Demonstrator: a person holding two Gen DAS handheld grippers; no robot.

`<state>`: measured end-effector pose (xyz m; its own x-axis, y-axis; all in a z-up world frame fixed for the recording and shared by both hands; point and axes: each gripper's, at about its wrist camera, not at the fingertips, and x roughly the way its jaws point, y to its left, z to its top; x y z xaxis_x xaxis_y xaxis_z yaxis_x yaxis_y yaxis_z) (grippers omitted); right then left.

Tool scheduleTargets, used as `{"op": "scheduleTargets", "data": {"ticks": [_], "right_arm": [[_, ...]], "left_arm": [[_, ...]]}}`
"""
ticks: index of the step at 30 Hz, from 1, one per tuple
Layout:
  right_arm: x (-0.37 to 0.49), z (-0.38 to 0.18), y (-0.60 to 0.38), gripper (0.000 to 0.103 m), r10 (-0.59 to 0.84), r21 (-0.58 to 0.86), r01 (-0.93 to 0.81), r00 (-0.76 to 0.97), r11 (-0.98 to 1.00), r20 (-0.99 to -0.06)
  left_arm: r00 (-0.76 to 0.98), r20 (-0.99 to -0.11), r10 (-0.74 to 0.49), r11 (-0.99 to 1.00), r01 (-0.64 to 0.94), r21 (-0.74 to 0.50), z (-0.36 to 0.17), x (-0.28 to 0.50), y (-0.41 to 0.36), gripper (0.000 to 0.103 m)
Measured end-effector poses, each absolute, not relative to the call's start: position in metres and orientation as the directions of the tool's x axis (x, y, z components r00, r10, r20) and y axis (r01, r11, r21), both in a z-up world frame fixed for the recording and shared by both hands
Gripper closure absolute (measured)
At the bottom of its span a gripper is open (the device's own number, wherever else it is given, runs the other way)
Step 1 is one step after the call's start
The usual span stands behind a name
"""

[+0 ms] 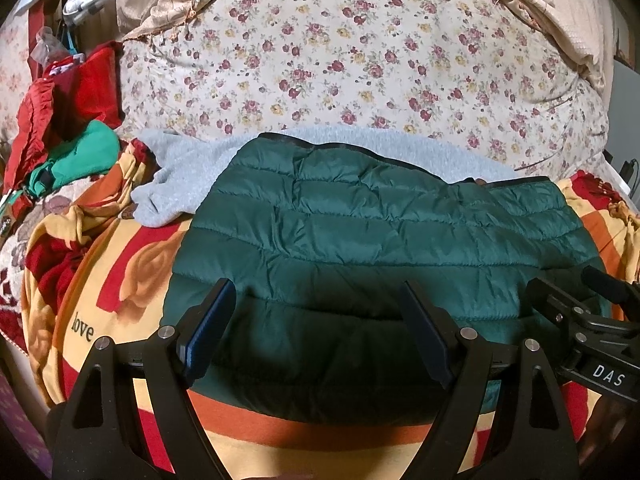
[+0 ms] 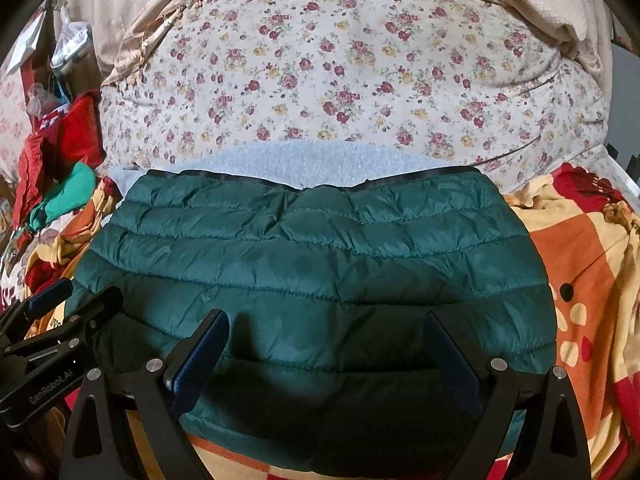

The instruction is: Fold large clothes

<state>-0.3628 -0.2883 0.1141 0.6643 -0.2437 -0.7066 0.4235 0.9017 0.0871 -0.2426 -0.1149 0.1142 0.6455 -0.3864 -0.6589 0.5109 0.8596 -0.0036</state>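
Observation:
A dark green quilted puffer jacket lies folded into a wide block on the bed, also in the right wrist view. A light grey fleece garment lies under and behind it, showing above the jacket in the right wrist view. My left gripper is open and empty, hovering over the jacket's near left part. My right gripper is open and empty over the near middle of the jacket. The right gripper shows at the right edge of the left view; the left one at the left edge of the right view.
A yellow, red and orange blanket covers the bed under the clothes. A floral quilt is piled behind. Red and bright green clothes are heaped at the far left. A beige curtain hangs at the back.

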Motion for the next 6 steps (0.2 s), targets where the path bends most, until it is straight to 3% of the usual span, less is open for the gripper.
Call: {"op": "scheduleTargets", "data": {"ticks": [6], "right_arm": [[-0.3620, 0.1134, -0.2897, 0.007, -0.239, 0.092, 0.423, 0.662, 0.901, -0.710]], "left_arm": [[0.651, -0.640, -0.408, 0.852, 0.523, -0.012, 0.1151, -0.2422, -0.1162, 0.019]]}}
